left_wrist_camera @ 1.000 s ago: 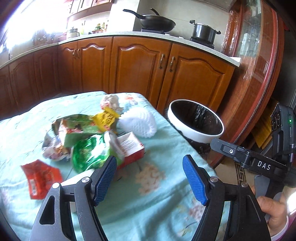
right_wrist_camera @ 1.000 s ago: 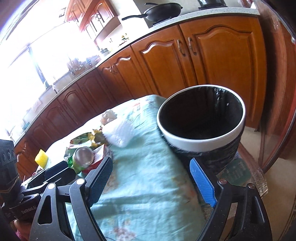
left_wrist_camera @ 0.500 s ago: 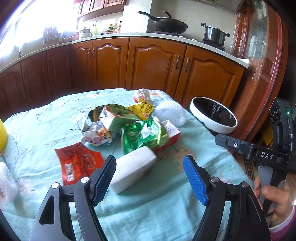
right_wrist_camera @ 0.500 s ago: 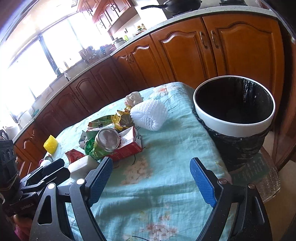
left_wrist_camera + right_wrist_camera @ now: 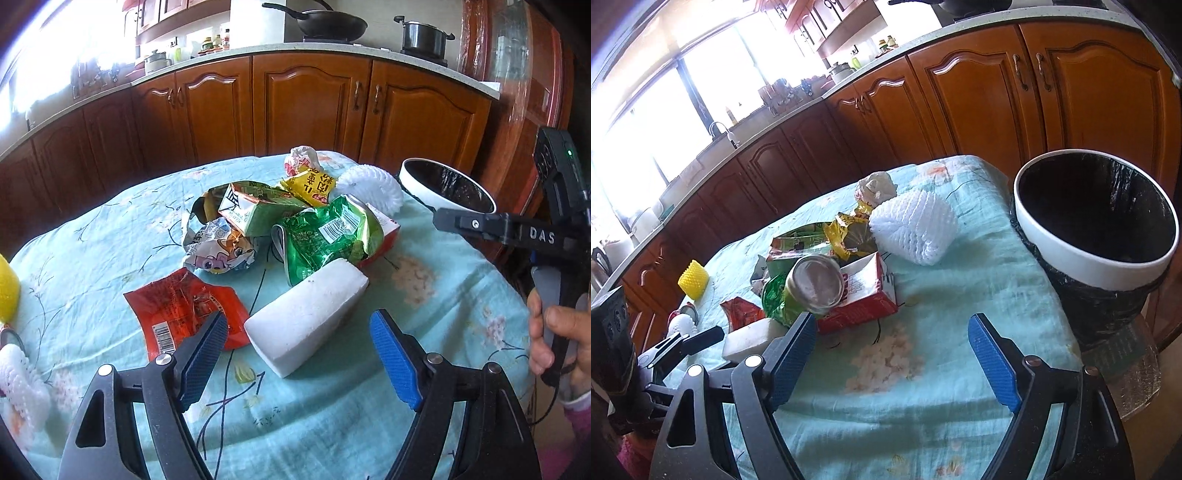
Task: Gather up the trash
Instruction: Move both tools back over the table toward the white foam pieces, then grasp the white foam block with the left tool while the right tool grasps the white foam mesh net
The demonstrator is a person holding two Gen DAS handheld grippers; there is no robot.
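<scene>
Hovering above the near part of the bench [image 5: 110, 236], the left gripper [image 5: 299, 354] has its blue fingers [image 5: 205, 354] spread wide; they have just been opening further, and nothing is pressed between them. A white foam block [image 5: 306, 314] lies on the pale green flowered cloth just ahead of the gap, apart from both pads. A flattened red wrapper [image 5: 181, 306] lies beside the block, partly behind the left finger. Beyond them sits the trash heap: a crumpled green bag [image 5: 328, 232] over a can, a green drink carton [image 5: 258, 212], a cartoon-printed wrapper [image 5: 218, 247], a yellow packet [image 5: 308, 184], a red and white carton [image 5: 864, 291], a white foam net sleeve [image 5: 912, 225] and a crumpled tissue [image 5: 301, 158] at the far side. A yellow foam net [image 5: 693, 282] stands well apart, towards the bench's left end.

The right gripper [image 5: 892, 354] also hangs over the cloth with its fingers [image 5: 995, 362] wide and empty; they have just been closing slightly. Only bare cloth shows between them, with the red and white carton just beyond the left finger. The white-rimmed bin [image 5: 1071, 258], lined with a black bag, stands off the bench's right edge, near the foam net sleeve. A hand [image 5: 554, 339] grips the right gripper's handle in the left wrist view.
</scene>
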